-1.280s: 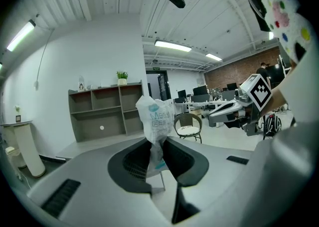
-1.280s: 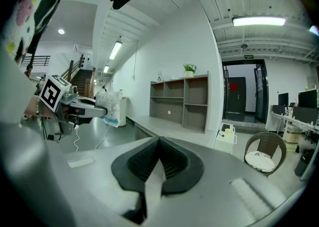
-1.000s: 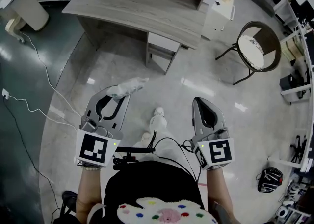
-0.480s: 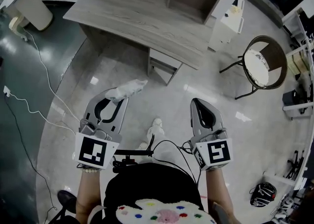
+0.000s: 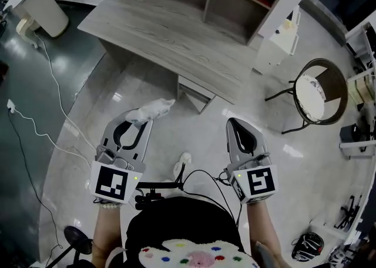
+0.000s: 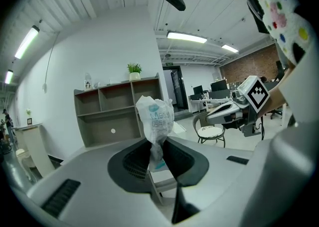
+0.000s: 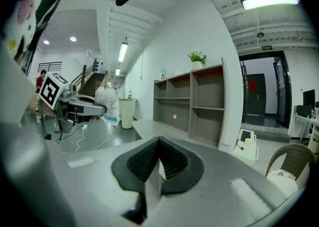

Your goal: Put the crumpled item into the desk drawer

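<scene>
Noted left tool (image 5: 141,122) clamped on the pinched neck of the crumpled item (image 5: 151,109), a white printed plastic wrapper bulging free beyond the tips toward 1 o'clock. Noted right tool (image 5: 235,123) closed fully together on nothing, level with the left one at 3 o'clock from it. Placed the desk (image 5: 170,32) well apart at 12 o'clock, with the desk drawer (image 5: 197,87) under its near edge; open or shut not settled from here. Judged first risk: narrow hold on slack film, hence possible slipping free and dropping to the floor (image 5: 188,133) in transit or on brushing the desk edge. Judged second risk: if shut, no way in for the item; pulling would fall to the empty right tool, with a chance of skating off a front showing no handle. Flagged the cable (image 5: 47,79) at 9 o'clock and the shoe (image 5: 183,159) at 6 o'clock as trip points. Compared views: only the left gripper view gives the grip itself, film squeezed between ribbed pads (image 6: 133,164); only the right gripper view confirms meeting pads (image 7: 144,164) with nothing between; only the head view gives drawer, desk and both tools in one layout.
</scene>
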